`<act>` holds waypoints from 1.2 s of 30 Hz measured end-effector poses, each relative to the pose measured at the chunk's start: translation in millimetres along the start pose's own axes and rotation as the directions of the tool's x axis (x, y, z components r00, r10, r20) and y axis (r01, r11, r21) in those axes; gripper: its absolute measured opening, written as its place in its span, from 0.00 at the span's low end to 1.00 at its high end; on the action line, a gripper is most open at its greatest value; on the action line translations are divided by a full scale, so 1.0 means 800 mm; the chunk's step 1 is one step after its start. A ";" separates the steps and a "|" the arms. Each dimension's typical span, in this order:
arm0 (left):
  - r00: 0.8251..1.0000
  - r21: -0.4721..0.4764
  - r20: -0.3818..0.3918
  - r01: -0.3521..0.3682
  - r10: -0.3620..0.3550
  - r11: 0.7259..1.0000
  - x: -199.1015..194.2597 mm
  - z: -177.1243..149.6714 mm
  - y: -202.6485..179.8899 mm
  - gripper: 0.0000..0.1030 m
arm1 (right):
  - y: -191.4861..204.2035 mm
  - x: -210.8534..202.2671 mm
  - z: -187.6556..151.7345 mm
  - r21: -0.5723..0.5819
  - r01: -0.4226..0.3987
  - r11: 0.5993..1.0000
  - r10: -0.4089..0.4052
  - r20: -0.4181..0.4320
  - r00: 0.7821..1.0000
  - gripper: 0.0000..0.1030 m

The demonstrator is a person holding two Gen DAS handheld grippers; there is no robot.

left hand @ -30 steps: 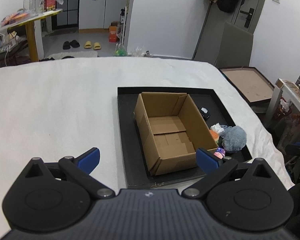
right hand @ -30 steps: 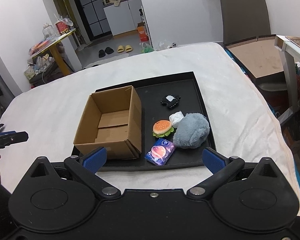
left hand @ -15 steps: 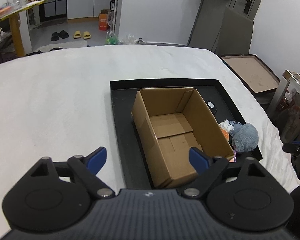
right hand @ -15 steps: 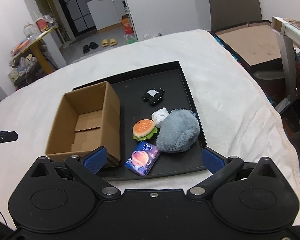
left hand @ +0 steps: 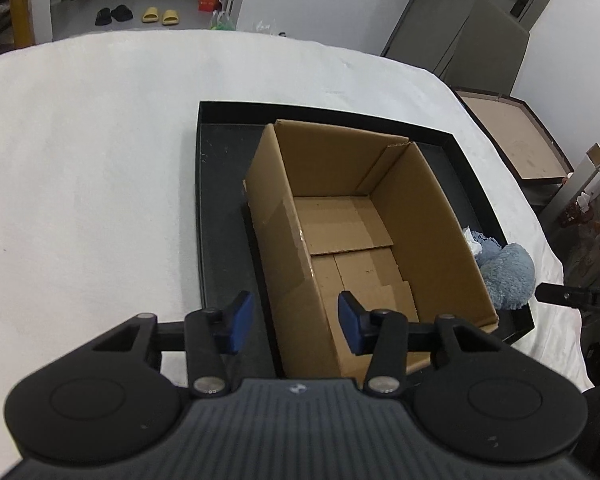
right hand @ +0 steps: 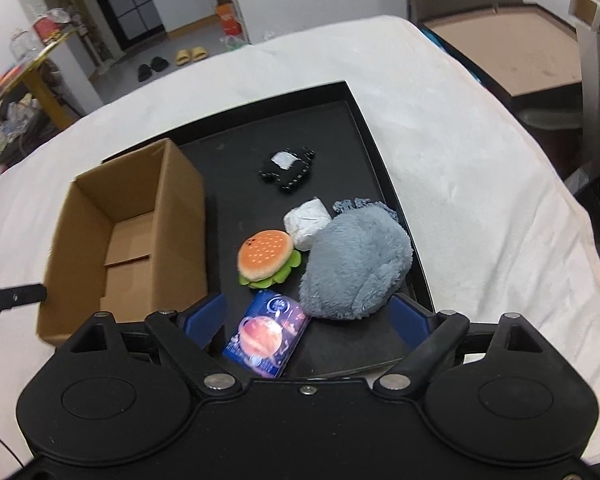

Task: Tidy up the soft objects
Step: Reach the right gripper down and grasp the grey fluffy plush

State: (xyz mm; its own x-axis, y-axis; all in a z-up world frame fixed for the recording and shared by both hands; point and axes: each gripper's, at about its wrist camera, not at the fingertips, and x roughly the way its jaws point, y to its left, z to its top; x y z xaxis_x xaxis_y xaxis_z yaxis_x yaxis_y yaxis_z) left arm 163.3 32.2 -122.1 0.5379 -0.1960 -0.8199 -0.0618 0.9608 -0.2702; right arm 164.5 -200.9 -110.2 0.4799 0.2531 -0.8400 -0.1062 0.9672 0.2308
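An open, empty cardboard box stands in a black tray on a white cloth; it also shows in the right wrist view. My left gripper is open and straddles the box's near left wall. Right of the box lie a grey plush, a burger plush, a purple tissue pack, a white wad and a black plush. My right gripper is open, just above the pack and the grey plush.
The tray sits on a white-covered table. A brown-topped low table and a grey chair stand to the right. The table edge drops off at the right.
Both grippers have moved forward and down. My left gripper has narrowed and come over the box's left wall. My right gripper has closed in on the tissue pack and grey plush.
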 end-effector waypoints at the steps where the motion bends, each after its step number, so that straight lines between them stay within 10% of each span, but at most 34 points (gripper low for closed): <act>1: 1.000 -0.001 -0.003 0.000 0.000 1.000 0.004 0.000 0.000 0.40 | -0.003 0.006 0.003 0.021 -0.005 1.000 0.005 -0.010 1.000 0.85; 17: 1.000 -0.023 -0.017 -0.003 0.003 1.000 0.033 0.000 -0.004 0.20 | -0.019 0.068 0.010 0.133 0.028 0.991 -0.022 -0.047 0.999 0.84; 20: 1.000 -0.017 -0.013 -0.015 0.015 1.000 0.032 0.000 -0.005 0.19 | -0.023 0.078 0.012 0.142 0.040 0.989 -0.033 -0.048 0.998 0.72; 22: 1.000 -0.017 -0.008 -0.020 0.020 1.000 0.031 -0.001 -0.004 0.19 | -0.027 0.082 0.012 0.150 0.045 0.988 -0.038 -0.046 0.998 0.31; 36: 0.999 -0.042 0.004 -0.039 0.039 0.998 0.031 -0.001 -0.007 0.18 | -0.008 0.033 0.021 0.076 0.018 0.997 -0.020 0.028 0.999 0.26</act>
State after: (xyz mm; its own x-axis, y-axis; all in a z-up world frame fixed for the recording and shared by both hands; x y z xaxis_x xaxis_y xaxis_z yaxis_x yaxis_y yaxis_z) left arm 176.3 22.1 -141.8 0.5383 -0.1576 -0.8278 -0.1178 0.9586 -0.2591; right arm 192.4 -201.1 -125.9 0.5063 0.2332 -0.8302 -0.0314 0.9671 0.2525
